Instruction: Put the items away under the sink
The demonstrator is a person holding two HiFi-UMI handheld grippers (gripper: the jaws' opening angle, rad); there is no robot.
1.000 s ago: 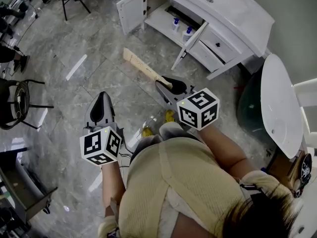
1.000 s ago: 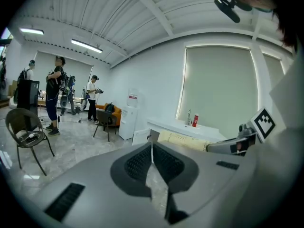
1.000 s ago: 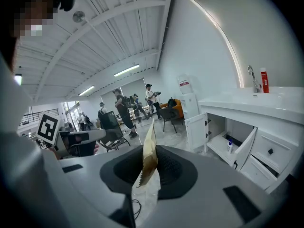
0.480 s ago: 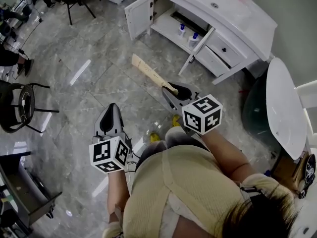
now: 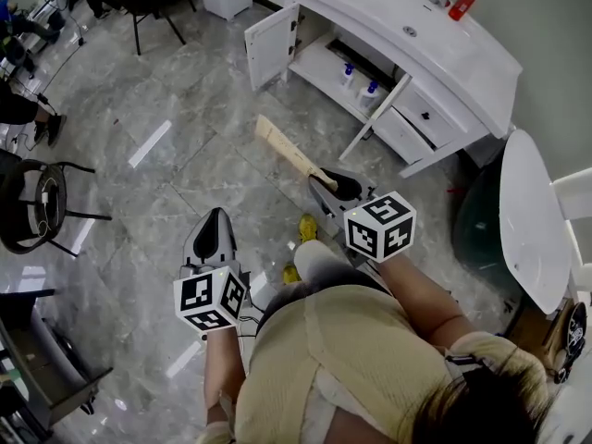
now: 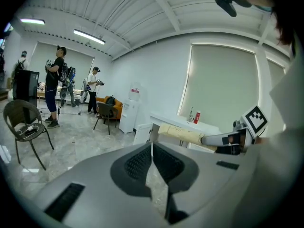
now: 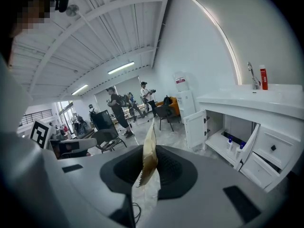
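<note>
Right gripper (image 7: 151, 151): jaws clamped on one end of a long tan packet (image 5: 287, 148), held above the floor short of the open sink cabinet (image 5: 271, 44); shown edge-on, no print readable. Left gripper (image 6: 152, 146): jaws closed together, empty. Two blue-capped bottles (image 5: 349, 72) on the cabinet shelf, labels too small to read.

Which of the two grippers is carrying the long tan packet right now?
The right gripper: its jaws are clamped on one end of the tan packet, which sticks out ahead of it. The left gripper has its jaws together with nothing between them.
</note>
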